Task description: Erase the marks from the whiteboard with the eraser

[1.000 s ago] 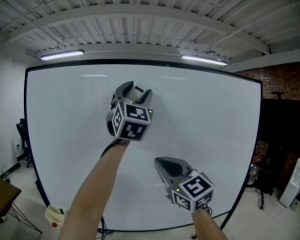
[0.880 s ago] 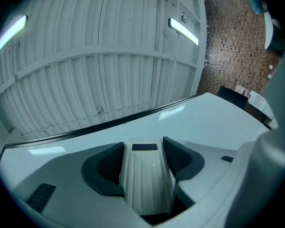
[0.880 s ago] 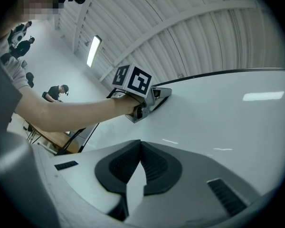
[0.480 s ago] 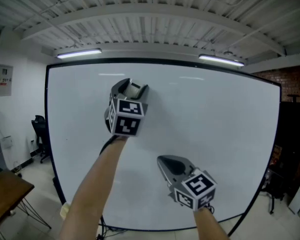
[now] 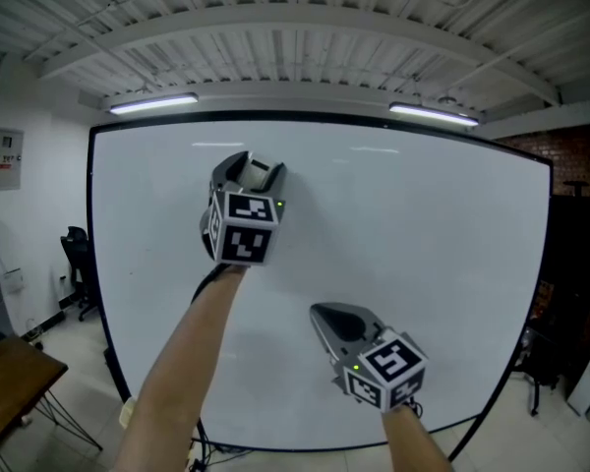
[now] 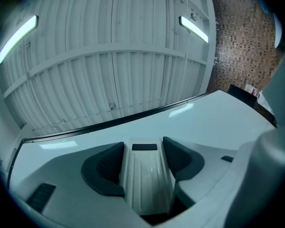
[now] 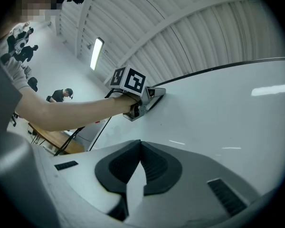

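A large whiteboard (image 5: pixel 423 244) fills the head view; I see no marks on its white face. My left gripper (image 5: pixel 251 168) is up at the board's upper left-centre, shut on a white ribbed eraser (image 5: pixel 263 174). In the left gripper view the eraser (image 6: pixel 146 175) sits clamped between the two dark pads (image 6: pixel 107 167), its far end against the whiteboard (image 6: pixel 204 122). My right gripper (image 5: pixel 326 315) hovers lower and to the right, near the board, shut with nothing in it. The right gripper view shows its jaw tips meeting (image 7: pixel 140 148) and the left gripper (image 7: pixel 152 96) on the board beyond.
A wooden table (image 5: pixel 5 382) stands at the lower left, an office chair (image 5: pixel 77 264) behind it. A brick wall (image 5: pixel 580 160) and dark equipment lie right of the board. People (image 7: pixel 61 95) stand far off in the right gripper view.
The left gripper has slid left along the board with the eraser. The right gripper has drifted left a little. The head view has swung left, so the board sits further right in frame.
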A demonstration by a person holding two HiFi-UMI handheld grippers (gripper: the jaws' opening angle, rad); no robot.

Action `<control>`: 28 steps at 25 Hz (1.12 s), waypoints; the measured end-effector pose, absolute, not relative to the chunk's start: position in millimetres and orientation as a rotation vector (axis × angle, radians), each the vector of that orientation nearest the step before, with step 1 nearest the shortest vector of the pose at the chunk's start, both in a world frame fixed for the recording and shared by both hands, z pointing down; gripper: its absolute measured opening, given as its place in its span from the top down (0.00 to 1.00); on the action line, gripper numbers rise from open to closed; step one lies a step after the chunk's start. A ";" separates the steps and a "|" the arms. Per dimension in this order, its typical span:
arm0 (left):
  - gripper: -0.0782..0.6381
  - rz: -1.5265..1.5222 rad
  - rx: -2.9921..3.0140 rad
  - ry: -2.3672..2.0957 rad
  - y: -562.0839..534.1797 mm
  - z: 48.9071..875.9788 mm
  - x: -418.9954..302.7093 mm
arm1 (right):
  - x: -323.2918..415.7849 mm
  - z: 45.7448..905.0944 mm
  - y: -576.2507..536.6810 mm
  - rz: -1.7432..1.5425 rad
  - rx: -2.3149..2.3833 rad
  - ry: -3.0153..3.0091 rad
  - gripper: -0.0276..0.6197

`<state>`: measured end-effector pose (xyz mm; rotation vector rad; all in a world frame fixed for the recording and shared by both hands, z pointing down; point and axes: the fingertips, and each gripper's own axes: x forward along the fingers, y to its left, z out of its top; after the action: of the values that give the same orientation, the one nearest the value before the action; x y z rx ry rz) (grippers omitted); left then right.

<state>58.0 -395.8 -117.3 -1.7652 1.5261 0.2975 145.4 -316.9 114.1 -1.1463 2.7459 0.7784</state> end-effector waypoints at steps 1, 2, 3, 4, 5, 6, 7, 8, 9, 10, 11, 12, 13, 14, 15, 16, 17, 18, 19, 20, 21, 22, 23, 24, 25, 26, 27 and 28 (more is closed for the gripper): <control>0.53 0.300 -1.765 1.528 -395.1 -117.6 60.0 | 148.6 114.0 -315.3 0.780 -1.152 2.746 0.96; 0.53 0.301 -1.767 1.527 -394.8 -117.7 63.3 | 151.6 113.9 -314.5 0.782 -1.156 2.746 0.96; 0.53 0.302 -1.772 1.520 -394.7 -117.3 68.5 | 154.4 113.9 -314.1 0.783 -1.161 2.747 0.96; 0.53 0.300 -1.780 1.509 -394.6 -115.8 75.6 | 157.0 114.2 -313.4 0.782 -1.166 2.746 0.96; 0.53 0.299 -1.788 1.495 -394.4 -113.6 84.2 | 159.9 114.7 -312.3 0.781 -1.172 2.745 0.96; 0.53 0.299 -1.796 1.480 -394.1 -110.9 93.7 | 163.5 115.4 -311.2 0.779 -1.179 2.743 0.96; 0.53 0.298 -1.805 1.468 -394.1 -107.8 103.4 | 168.1 116.4 -310.2 0.777 -1.189 2.740 0.96; 0.53 0.297 -1.813 1.460 -394.4 -104.7 112.3 | 174.0 117.6 -309.4 0.775 -1.202 2.737 0.96; 0.53 0.298 -1.820 1.453 -394.5 -102.1 120.2 | 181.0 119.0 -308.5 0.773 -1.217 2.733 0.96; 0.53 0.299 -1.826 1.449 -394.1 -100.2 126.8 | 188.6 120.3 -307.4 0.771 -1.234 2.727 0.96; 0.53 0.302 -1.830 1.445 -393.5 -98.9 132.6 | 196.4 121.5 -306.1 0.769 -1.252 2.721 0.96; 0.53 0.304 -1.835 1.441 -392.9 -98.0 138.2 | 204.1 122.3 -304.9 0.766 -1.270 2.715 0.96; 0.53 0.305 -1.841 1.436 -392.6 -97.4 144.0 | 211.3 122.7 -303.8 0.762 -1.286 2.708 0.96; 0.53 0.305 -1.848 1.431 -392.9 -96.7 150.4 | 217.8 122.6 -302.8 0.759 -1.299 2.701 0.96; 0.53 0.303 -1.856 1.424 -393.6 -96.0 157.3 | 223.4 122.4 -301.9 0.757 -1.309 2.696 0.96; 0.53 0.298 -1.862 1.419 -394.5 -95.3 164.0 | 227.9 122.2 -301.2 0.756 -1.316 2.692 0.96; 0.53 0.292 -1.864 1.416 -395.4 -94.6 169.9 | 231.6 122.4 -300.7 0.756 -1.322 2.690 0.96; 0.53 0.284 -1.863 1.414 -396.2 -93.8 174.3 | 234.8 122.9 -300.4 0.756 -1.327 2.690 0.96; 0.53 0.278 -1.863 1.413 -396.9 -92.9 176.9 | 237.8 123.7 -300.3 0.754 -1.332 2.690 0.96; 0.53 0.275 -1.867 1.410 -397.4 -92.2 178.2 | 240.7 124.4 -300.5 0.751 -1.335 2.690 0.96; 0.53 0.275 -1.877 1.403 -397.6 -92.0 178.8 | 243.3 124.8 -300.7 0.748 -1.338 2.689 0.96; 0.53 0.278 -1.889 1.395 -397.5 -92.4 179.1 | 244.8 124.8 -300.9 0.745 -1.338 2.688 0.96; 0.53 0.280 -1.899 1.386 -397.1 -93.2 179.4 | 244.8 124.5 -300.8 0.743 -1.336 2.687 0.96; 0.53 0.278 -1.907 1.379 -396.7 -93.8 179.5 | 243.4 124.4 -300.5 0.742 -1.330 2.689 0.96; 0.53 0.272 -1.911 1.375 -395.8 -93.8 179.3 | 240.8 124.8 -300.1 0.742 -1.322 2.691 0.96; 0.53 0.265 -1.912 1.370 -393.8 -93.0 178.6 | 237.7 125.4 -299.9 0.742 -1.315 2.694 0.96; 0.53 0.260 -1.911 1.364 -390.3 -91.8 177.2 | 234.3 125.9 -300.0 0.740 -1.307 2.695 0.96; 0.53 0.260 -1.909 1.360 -385.5 -90.3 174.6 | 230.8 126.3 -300.3 0.737 -1.299 2.695 0.96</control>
<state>174.6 -385.5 -90.3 -1.9092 1.3597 0.2598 230.8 -300.3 126.3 -1.2995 2.6955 0.7366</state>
